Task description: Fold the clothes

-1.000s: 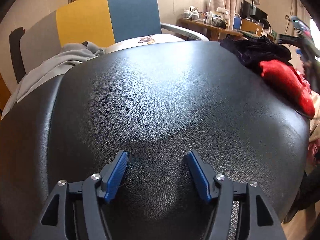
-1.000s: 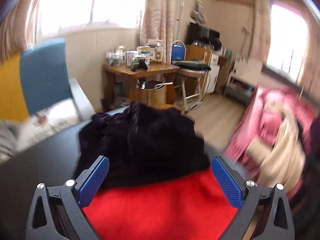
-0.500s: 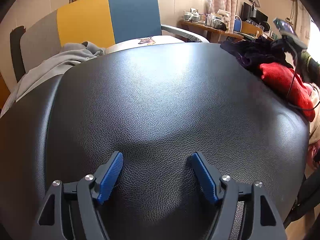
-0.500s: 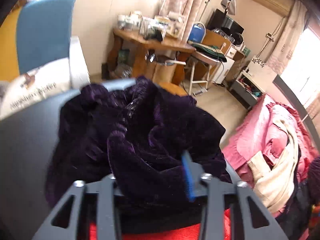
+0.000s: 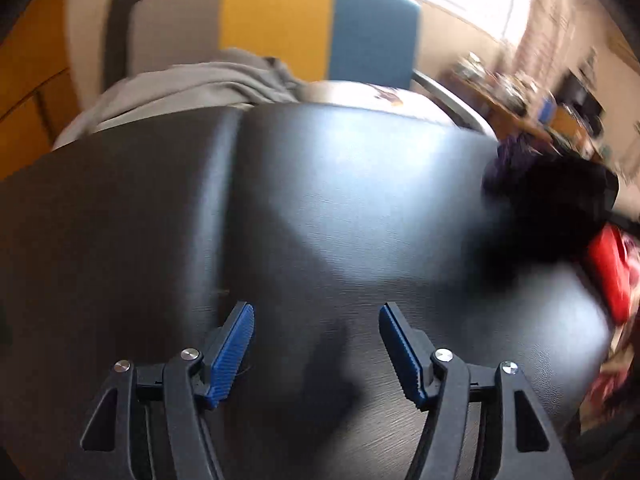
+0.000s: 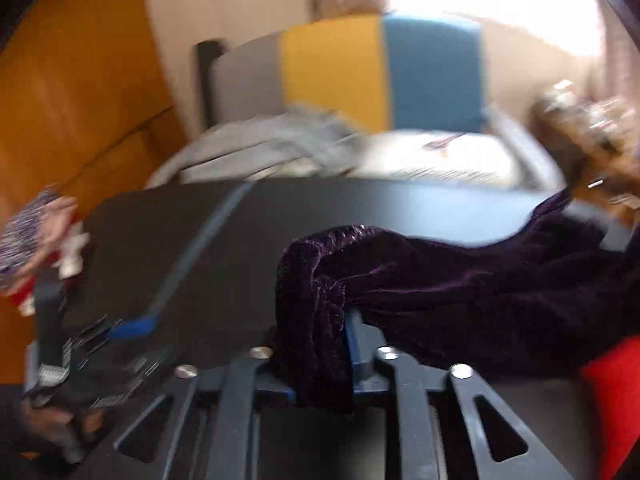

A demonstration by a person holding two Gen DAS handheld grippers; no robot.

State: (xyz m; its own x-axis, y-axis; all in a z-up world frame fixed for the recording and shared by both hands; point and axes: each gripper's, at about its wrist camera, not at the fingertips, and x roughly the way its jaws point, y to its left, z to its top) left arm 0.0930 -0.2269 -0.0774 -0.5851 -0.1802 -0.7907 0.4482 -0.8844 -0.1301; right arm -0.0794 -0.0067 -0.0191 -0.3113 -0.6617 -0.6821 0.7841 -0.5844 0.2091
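Observation:
A dark purple velvet garment (image 6: 460,276) is bunched between the blue pads of my right gripper (image 6: 316,340), which is shut on a fold of it; the cloth trails off to the right over the black padded table (image 6: 360,208). In the left wrist view the same purple garment (image 5: 552,200) is a dark blur at the table's right side, with a red garment (image 5: 612,268) beside it. My left gripper (image 5: 316,340) hovers low over the black table (image 5: 320,208) near its front, open, with nothing between its fingers.
A grey garment (image 5: 192,88) lies on a chair with a grey, yellow and blue back (image 5: 280,28) behind the table. The red garment (image 6: 612,392) shows at the right wrist view's lower right. A hand holding the other gripper handle (image 6: 44,360) is at the left there. A cluttered wooden desk (image 5: 520,96) stands at the back right.
My right gripper has closed on the purple garment and swung left, pulling it across the table. My left gripper has turned a little to the left and stays open.

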